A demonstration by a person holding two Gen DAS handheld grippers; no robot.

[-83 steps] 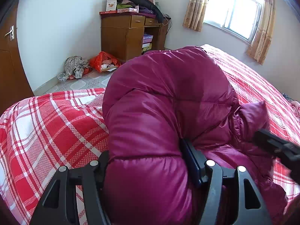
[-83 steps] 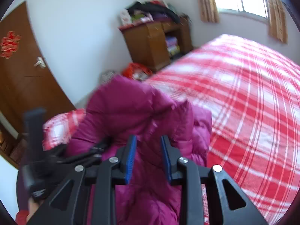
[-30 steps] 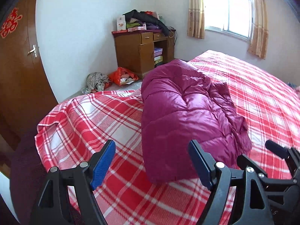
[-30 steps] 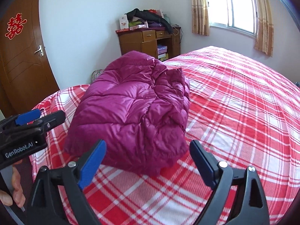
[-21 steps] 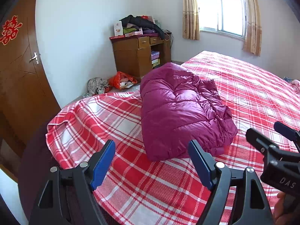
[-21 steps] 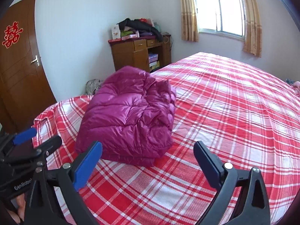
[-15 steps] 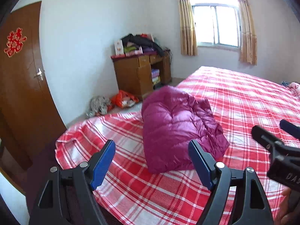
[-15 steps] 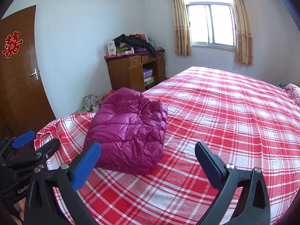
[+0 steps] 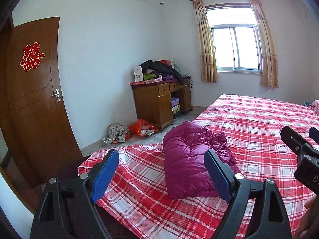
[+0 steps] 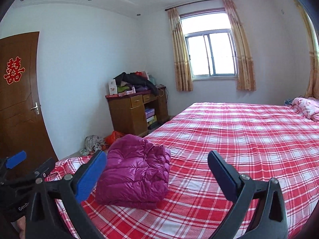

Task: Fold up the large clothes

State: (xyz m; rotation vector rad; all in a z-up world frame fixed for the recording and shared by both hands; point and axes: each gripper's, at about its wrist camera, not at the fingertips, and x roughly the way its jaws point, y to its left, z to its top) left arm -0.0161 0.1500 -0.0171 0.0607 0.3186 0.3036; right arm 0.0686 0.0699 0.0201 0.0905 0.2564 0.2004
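I've got the jacket [image 9: 191,157] folded into a bundle near the bed's [image 9: 259,123] corner, on the red plaid sheet. My left gripper [image 9: 161,176] hangs above the bed edge, jaws spread wide and just opening further, nothing between the pads; the jacket sits beyond them, well apart. My right gripper [image 10: 159,176] is spread as wide as it goes, also just been opening, empty too.

The left view gives me the floor by the desk [image 9: 159,105]: an orange bag [image 9: 142,128] and a grey heap of cloth [image 9: 117,132], fully visible. The right view catches them only partly behind the jacket [image 10: 135,175].

The right view shows a pink quilt [image 10: 308,108] at the bed's far end; the left view shows just its edge. Each view catches the other gripper at its side.
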